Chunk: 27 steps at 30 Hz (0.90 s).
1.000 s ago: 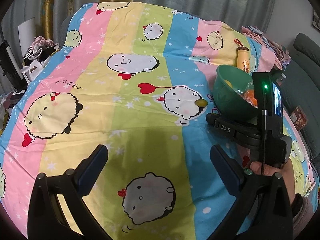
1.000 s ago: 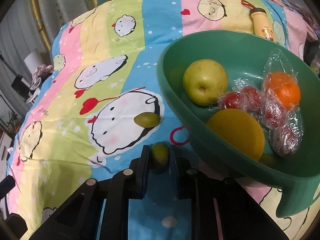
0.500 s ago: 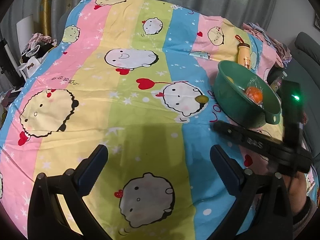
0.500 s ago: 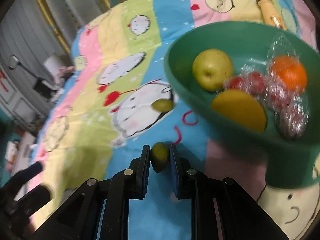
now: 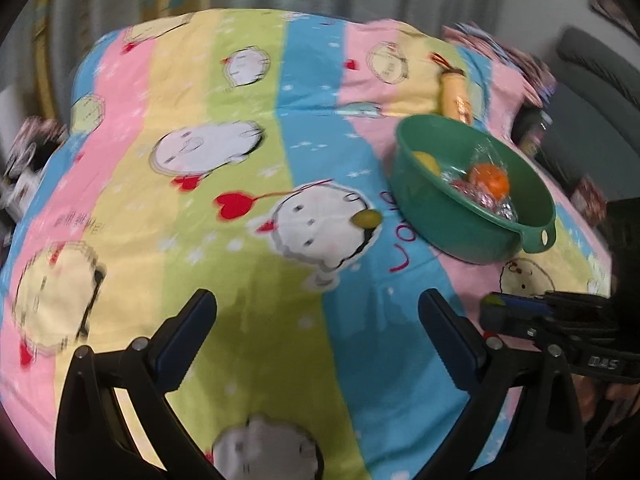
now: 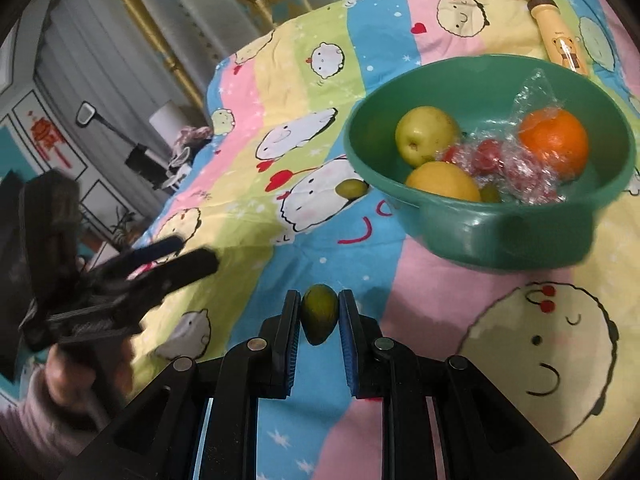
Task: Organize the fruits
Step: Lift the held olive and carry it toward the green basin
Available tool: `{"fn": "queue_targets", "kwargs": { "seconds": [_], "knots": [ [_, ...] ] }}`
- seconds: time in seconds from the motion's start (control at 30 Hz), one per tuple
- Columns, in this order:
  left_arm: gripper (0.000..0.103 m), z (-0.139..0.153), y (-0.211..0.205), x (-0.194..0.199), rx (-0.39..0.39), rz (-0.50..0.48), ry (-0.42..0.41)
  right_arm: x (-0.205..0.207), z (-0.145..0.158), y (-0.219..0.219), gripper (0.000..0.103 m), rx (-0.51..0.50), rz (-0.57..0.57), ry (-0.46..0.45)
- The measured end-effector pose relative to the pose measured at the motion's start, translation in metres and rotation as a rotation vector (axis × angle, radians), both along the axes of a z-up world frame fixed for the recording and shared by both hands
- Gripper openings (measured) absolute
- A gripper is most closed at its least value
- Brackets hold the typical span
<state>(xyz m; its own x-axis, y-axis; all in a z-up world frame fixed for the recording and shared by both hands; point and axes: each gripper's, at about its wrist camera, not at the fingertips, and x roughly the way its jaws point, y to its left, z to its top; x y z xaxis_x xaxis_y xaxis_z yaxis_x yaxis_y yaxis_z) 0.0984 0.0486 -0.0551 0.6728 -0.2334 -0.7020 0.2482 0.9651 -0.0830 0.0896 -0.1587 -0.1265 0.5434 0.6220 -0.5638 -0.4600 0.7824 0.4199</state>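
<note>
- Pinching a small green fruit [image 6: 319, 314] between its pads, right gripper [image 6: 319, 316] hovers over the striped cartoon sheet [image 6: 304, 92], just short of the green bowl [image 6: 472, 216].
- Left gripper [image 5: 316, 332] — jaws spread wide, nothing between them, well left of the bowl.
- Second green fruit [image 5: 367, 218] lies on the sheet just left of the bowl.
- Bowl holds pear [image 6: 426, 134], orange [image 6: 554, 144], yellow fruit [image 6: 442, 182] — plus plastic-wrapped red ones [image 6: 508, 164].
- Yellow bottle [image 6: 558, 36] lies behind the bowl.

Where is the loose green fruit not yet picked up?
The loose green fruit lies on the bedsheet, just left of the green bowl.
</note>
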Motion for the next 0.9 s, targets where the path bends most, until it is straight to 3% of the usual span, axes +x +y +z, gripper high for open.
{"fn": "queue_targets", "kwargs": {
  "seconds": [0.3, 0.43, 0.6, 0.9],
  "knots": [
    [0.083, -0.019, -0.034, 0.064, -0.012, -0.187, 0.033, -0.003, -0.010, -0.023, 0.021, 0.083, 0.001, 0.016],
    [0.071, -0.031, -0.048, 0.079, 0.028, -0.234, 0.044, -0.008, -0.004, -0.025, 0.021, 0.102, 0.018, -0.014],
    [0.063, -0.037, -0.058, 0.092, 0.046, -0.293, 0.036, -0.007, -0.006, -0.029, 0.021, 0.109, 0.020, -0.007],
    [0.031, -0.041, -0.070, 0.096, 0.096, -0.376, 0.044, -0.005, -0.011, -0.033, 0.021, 0.114, 0.005, 0.010]
  ]
}}
